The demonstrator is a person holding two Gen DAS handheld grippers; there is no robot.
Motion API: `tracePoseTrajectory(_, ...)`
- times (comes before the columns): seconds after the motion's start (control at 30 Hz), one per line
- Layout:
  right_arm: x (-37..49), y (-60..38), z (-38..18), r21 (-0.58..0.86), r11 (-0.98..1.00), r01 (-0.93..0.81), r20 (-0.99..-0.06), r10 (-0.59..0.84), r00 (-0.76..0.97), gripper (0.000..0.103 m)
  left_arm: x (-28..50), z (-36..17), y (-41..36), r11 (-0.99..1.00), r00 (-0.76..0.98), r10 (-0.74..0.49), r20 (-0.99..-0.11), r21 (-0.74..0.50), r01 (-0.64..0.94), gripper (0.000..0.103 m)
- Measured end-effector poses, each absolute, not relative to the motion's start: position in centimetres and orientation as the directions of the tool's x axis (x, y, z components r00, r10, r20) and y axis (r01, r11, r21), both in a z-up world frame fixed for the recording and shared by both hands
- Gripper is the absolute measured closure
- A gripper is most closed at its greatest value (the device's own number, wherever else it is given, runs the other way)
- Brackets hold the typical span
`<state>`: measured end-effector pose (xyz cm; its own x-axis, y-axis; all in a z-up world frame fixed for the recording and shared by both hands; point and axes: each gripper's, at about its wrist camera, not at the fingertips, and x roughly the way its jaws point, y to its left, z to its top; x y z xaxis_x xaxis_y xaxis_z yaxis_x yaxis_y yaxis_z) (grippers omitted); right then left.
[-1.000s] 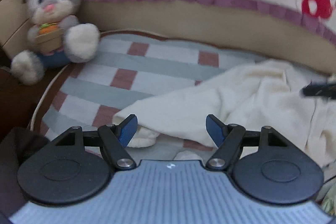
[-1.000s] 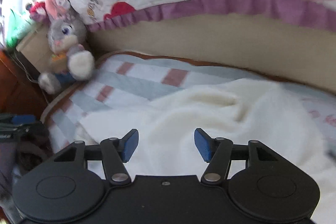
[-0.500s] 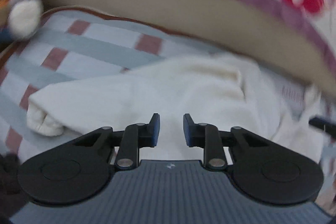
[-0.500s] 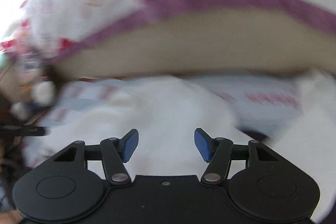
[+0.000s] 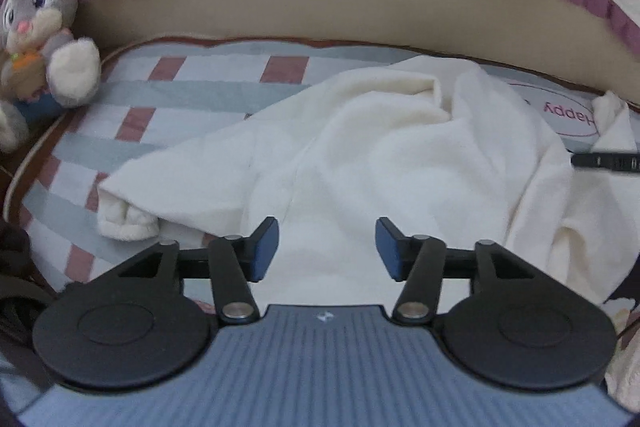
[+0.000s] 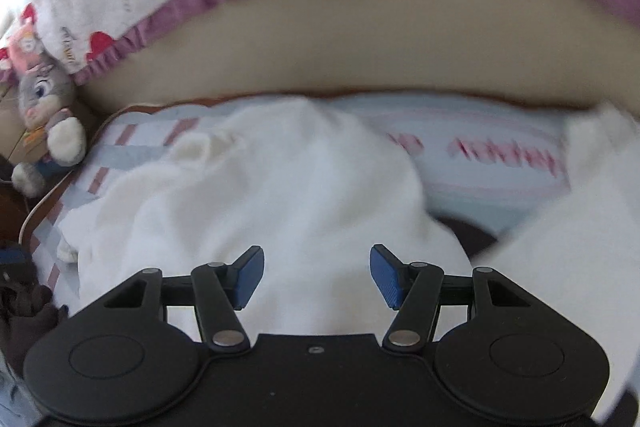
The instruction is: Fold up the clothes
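The left gripper (image 5: pixel 327 248) is wide apart again; 0.5 s ago its fingers were nearly together over the cloth, and 1 s ago they were apart as now. So it closes and re-opens within one second, and nothing hangs between the blue pads now. My guess: a pinch was tried or let go, but the frames do not settle which. The right gripper (image 6: pixel 317 271) has its fingers spread in all three moments, w/ no cloth between them. Its view swings a lot, very blurred 0.5 s ago and less blurred now, so that hand was moving fast.

For the task this means no gripper has the garment at this moment; a new hold is needed before any fold can go on.

The cream garment (image 5: pixel 380 147) lies on the striped mat (image 5: pixel 168 95), in front of the beige bed edge (image 5: pixel 360 7), crumpled and not flat. A sleeve w/ ribbed cuff (image 5: pixel 126 223) points to the left, toward the plush rabbit (image 5: pixel 36 23), which sits well apart. A ridge of bunched cloth stands in the middle, and another part goes off to the right. No neat rectangle shows, so approx. the fold looks unfinished.
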<state>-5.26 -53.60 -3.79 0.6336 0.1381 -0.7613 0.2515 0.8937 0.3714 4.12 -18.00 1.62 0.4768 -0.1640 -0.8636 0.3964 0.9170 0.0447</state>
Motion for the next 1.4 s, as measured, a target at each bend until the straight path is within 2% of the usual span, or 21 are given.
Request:
tracePoseTrajectory(0.07, -3.5, -53.8, -4.2, 0.367, 0.901, 0.231, -0.75, 0.139, 0.646, 0.038, 5.4, 0.1, -17.2, 0.926, 0.463, -0.179, -0.868, 0.011, 0.378, 0.048)
tracePoseTrajectory(0.17, -2.2, -55.5, -6.5, 0.321, 0.898, 0.302, -0.759, 0.053, 0.648, 0.038, 8.3, -2.1, -16.1, 0.932, 0.482, -0.221, -0.848, -0.038, 0.359, 0.043)
tracePoseTrajectory(0.3, -1.9, -58.5, -9.4, 0.251, 0.86, 0.445, -0.823, -0.053, 0.566, 0.038, 12.3, -5.2, -15.1, 0.943, 0.501, -0.274, -0.821, -0.126, 0.308, 0.039)
tracePoseTrajectory(0.37, -2.2, -59.9, -9.8, 0.382, 0.816, 0.434, -0.792, 0.048, 0.608, 0.038, 13.9, -6.6, -14.7, 0.938, 0.477, -0.309, -0.823, -0.18, 0.297, 0.035)
tracePoseTrajectory(0.4, -2.3, -60.5, -10.0, 0.443, 0.789, 0.427, -0.772, 0.093, 0.628, 0.038, 14.5, -7.3, -14.4, 0.933, 0.457, -0.335, -0.824, -0.221, 0.284, 0.029)
tracePoseTrajectory(0.47, -2.2, -61.3, -10.8, 0.512, 0.747, 0.424, -0.746, 0.141, 0.651, 0.038, 15.3, -8.3, -13.7, 0.93, 0.437, -0.359, -0.825, -0.277, 0.241, 0.024)
tracePoseTrajectory(0.5, -1.8, -61.1, -11.1, 0.492, 0.755, 0.434, -0.76, 0.129, 0.637, 0.038, 15.6, -8.8, -13.4, 0.929, 0.43, -0.367, -0.825, -0.3, 0.218, 0.019)
tracePoseTrajectory(0.57, -1.1, -60.8, -11.6, 0.455, 0.768, 0.451, -0.785, 0.107, 0.61, 0.038, 15.8, -9.7, -13.3, 0.926, 0.422, -0.373, -0.827, -0.303, 0.225, 0.017)
tracePoseTrajectory(0.6, -0.9, -60.6, -11.6, 0.459, 0.771, 0.441, -0.782, 0.114, 0.613, 0.038, 15.6, -10.1, -13.5, 0.922, 0.414, -0.379, -0.827, -0.299, 0.247, 0.025)
tracePoseTrajectory(0.63, -0.8, -60.3, -11.6, 0.463, 0.774, 0.432, -0.778, 0.122, 0.616, 0.036, 15.1, -10.1, -13.8, 0.914, 0.408, -0.388, -0.826, -0.288, 0.286, 0.056)
tracePoseTrajectory(0.7, -0.5, -59.8, -11.7, 0.471, 0.779, 0.413, -0.771, 0.136, 0.622, 0.035, 13.4, -9.2, -14.0, 0.887, 0.419, -0.42, -0.805, -0.267, 0.377, 0.076)
tracePoseTrajectory(0.73, -0.4, -59.6, -11.7, 0.476, 0.782, 0.404, -0.767, 0.144, 0.625, 0.036, 12.1, -8.3, -13.6, 0.868, 0.436, -0.456, -0.776, -0.279, 0.411, 0.08)
tracePoseTrajectory(0.9, 0.3, -58.5, -11.4, 0.52, 0.784, 0.339, -0.726, 0.196, 0.66, 0.035, 5.7, -4.5, -10.4, 0.803, 0.48, -0.58, -0.659, -0.36, 0.475, 0.082)
tracePoseTrajectory(1.07, 1.8, -59.0, -11.7, 0.523, 0.787, 0.327, -0.687, 0.161, 0.709, 0.035, -0.3, -2.5, -10.5, 0.723, 0.42, -0.657, -0.626, -0.366, 0.586, 0.082)
tracePoseTrajectory(1.23, 3.5, -58.7, -13.6, 0.493, 0.805, 0.331, -0.726, 0.171, 0.667, 0.032, -2.8, -3.4, -10.7, 0.696, 0.336, -0.661, -0.671, -0.381, 0.609, 0.082)
tracePoseTrajectory(1.33, 3.6, -57.8, -13.0, 0.489, 0.816, 0.308, -0.709, 0.166, 0.686, 0.033, -3.3, -4.6, -11.1, 0.755, 0.376, -0.543, -0.751, -0.24, 0.61, 0.082)
tracePoseTrajectory(1.37, 3.5, -57.5, -12.7, 0.493, 0.82, 0.291, -0.694, 0.169, 0.7, 0.035, -3.4, -5.0, -11.2, 0.772, 0.408, -0.496, -0.766, -0.174, 0.611, 0.082)
tracePoseTrajectory(1.4, 3.6, -57.3, -12.6, 0.496, 0.823, 0.275, -0.688, 0.179, 0.704, 0.039, -3.4, -5.2, -11.0, 0.782, 0.421, -0.483, -0.768, -0.162, 0.602, 0.082)
